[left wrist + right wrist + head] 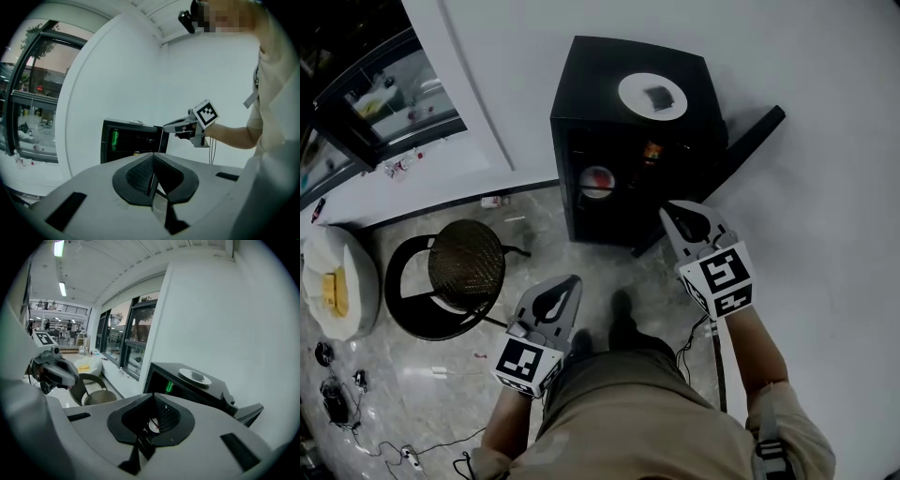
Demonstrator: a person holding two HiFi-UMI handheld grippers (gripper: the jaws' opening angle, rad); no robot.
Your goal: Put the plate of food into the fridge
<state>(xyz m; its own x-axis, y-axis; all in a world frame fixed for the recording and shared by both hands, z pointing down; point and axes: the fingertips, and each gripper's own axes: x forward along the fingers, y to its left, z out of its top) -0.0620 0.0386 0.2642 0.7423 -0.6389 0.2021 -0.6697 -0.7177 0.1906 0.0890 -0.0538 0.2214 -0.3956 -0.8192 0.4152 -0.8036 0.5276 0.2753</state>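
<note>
Both claws clenched and empty, I face the black fridge (591,75) that stands against the white wall with its door (755,131) swung wide to the right. The plate of food (652,95), white with a dark piece at its middle, sits on the fridge's top, not inside it. The right gripper (675,217), jaws pressed together with nothing between them, hangs just before the open front. In the head view it overlaps the line of the open door, with the plate beyond its tips and higher up. In the right gripper view the plate shows up and to the right of the jaw tips, apart from them. The left gripper (567,286), jaws likewise closed on nothing, is held back close to my body, well apart from the plate and over the grey marble floor (534,234).

Inside the lit fridge a green can (114,138) stands at the left, with a round red-and-white item (597,180) on a shelf and something orange (652,150) further in. Left of the fridge stands a round chair with a woven seat (467,265), and further left a white beanbag (352,300) with a yellow thing lying on it. Cables (394,448) trail across the floor at the lower left.
</note>
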